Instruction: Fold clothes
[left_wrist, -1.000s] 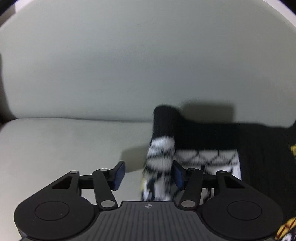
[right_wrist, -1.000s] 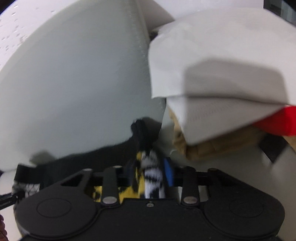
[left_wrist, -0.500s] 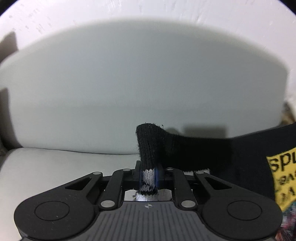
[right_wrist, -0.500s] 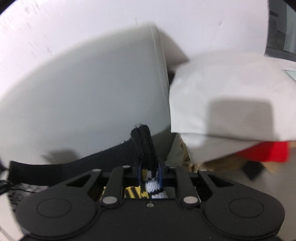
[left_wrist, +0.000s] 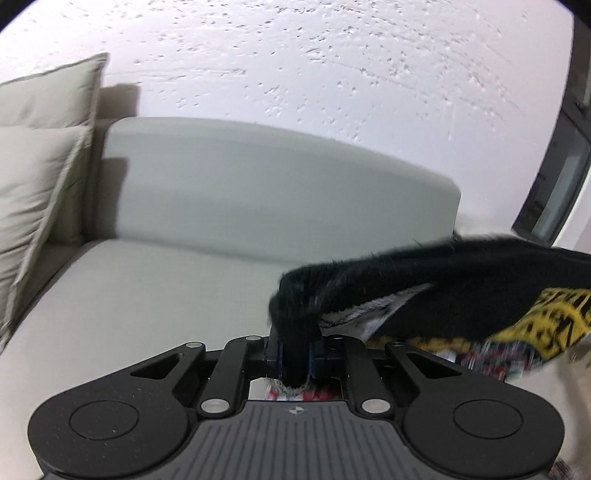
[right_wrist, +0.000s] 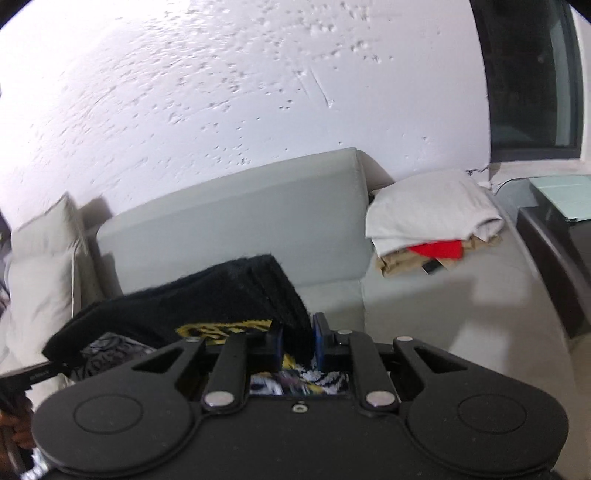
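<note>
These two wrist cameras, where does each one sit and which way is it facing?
Left wrist: on the left gripper, facing the grey sofa and wall; its jaws pinch the black knit garment.
Right wrist: on the right gripper, facing sofa, wall and a clothes pile; a hand shows at lower left.
Shared: garment, sofa, wall.

Bright, even indoor light; fisheye bends the edges (dark corners), with motion blur throughout.
</note>
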